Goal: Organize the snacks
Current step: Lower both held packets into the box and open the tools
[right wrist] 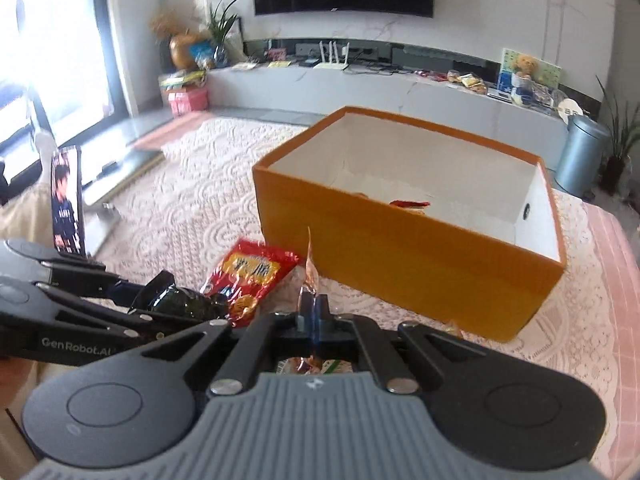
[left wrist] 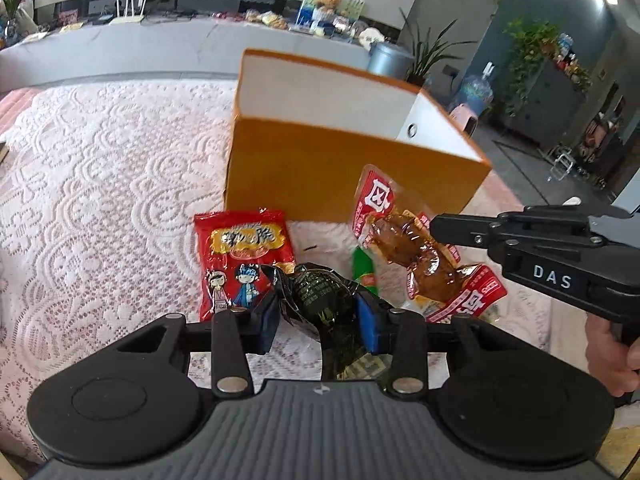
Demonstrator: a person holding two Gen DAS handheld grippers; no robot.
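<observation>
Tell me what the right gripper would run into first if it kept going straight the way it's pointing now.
Probably the near wall of the open orange cardboard box, just ahead of the right gripper, which is shut on a clear packet of brown meat snack. Depth is hard to judge.

- Orange box: from your left wrist view its near wall hides the floor inside; from the right wrist view only a red scrap of the contents shows above that wall.
- Black packet: its lower part is covered by your left tool.
- Clear meat packet: in the right wrist view it appears edge-on and blurred, print unreadable.
- Green packet: mostly hidden behind the other packets.
- Right tool: its fingertips are not distinguishable in the left wrist view.
- Shelf items beyond the table: too small to identify.
</observation>
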